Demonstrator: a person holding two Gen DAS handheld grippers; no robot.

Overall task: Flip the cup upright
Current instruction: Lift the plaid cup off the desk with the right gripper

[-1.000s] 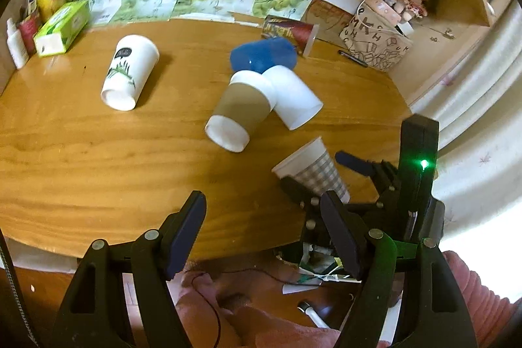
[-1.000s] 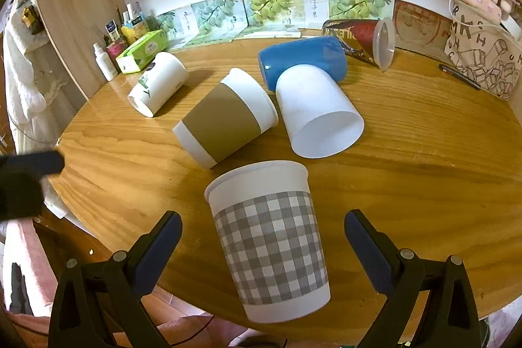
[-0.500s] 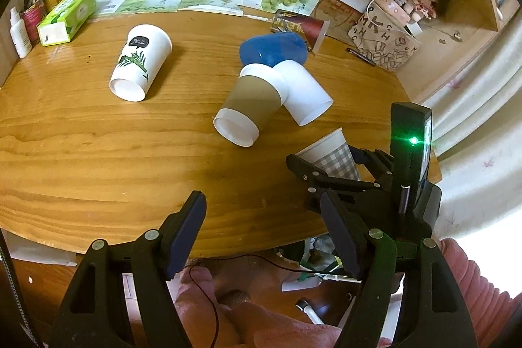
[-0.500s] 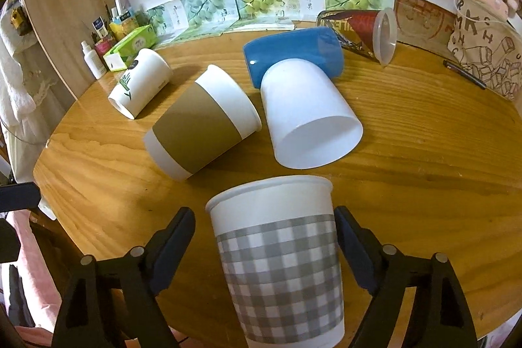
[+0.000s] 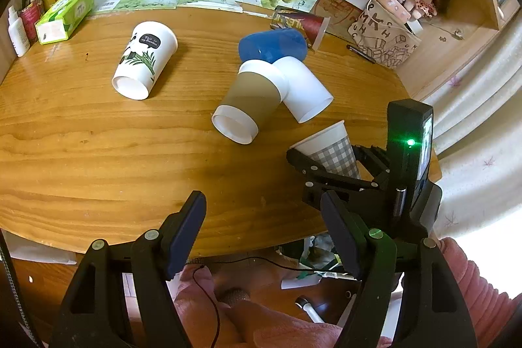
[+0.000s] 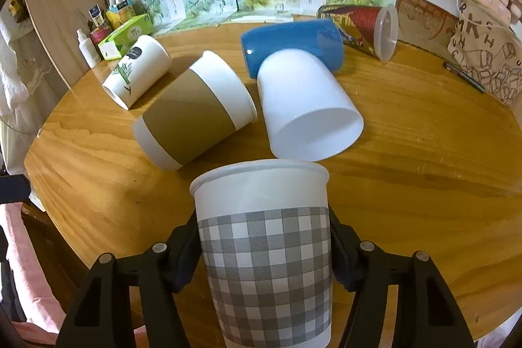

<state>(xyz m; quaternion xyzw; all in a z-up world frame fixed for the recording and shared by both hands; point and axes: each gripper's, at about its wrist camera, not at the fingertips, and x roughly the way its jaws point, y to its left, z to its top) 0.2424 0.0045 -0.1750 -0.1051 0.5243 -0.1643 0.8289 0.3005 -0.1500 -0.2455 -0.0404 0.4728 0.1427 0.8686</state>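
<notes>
A grey-checked paper cup (image 6: 266,256) lies on its side near the table's front edge, rim pointing away from me. My right gripper (image 6: 265,253) is shut on the checked cup, one finger on each side of its body. It also shows in the left wrist view (image 5: 329,149), held by the right gripper (image 5: 339,165). My left gripper (image 5: 266,234) is open and empty over the table's front edge, left of the right gripper.
Other cups lie on their sides on the wooden table (image 5: 98,145): a brown-banded one (image 6: 195,116), a plain white one (image 6: 303,106), a blue one (image 6: 293,41), a leaf-printed one (image 6: 137,70) and a red-patterned clear one (image 6: 365,22). A green tissue box (image 5: 63,15) and a bag (image 5: 381,41) stand at the back.
My right gripper moved forward around the checked cup and closed on it. My left gripper stayed open and shifted only slightly.
</notes>
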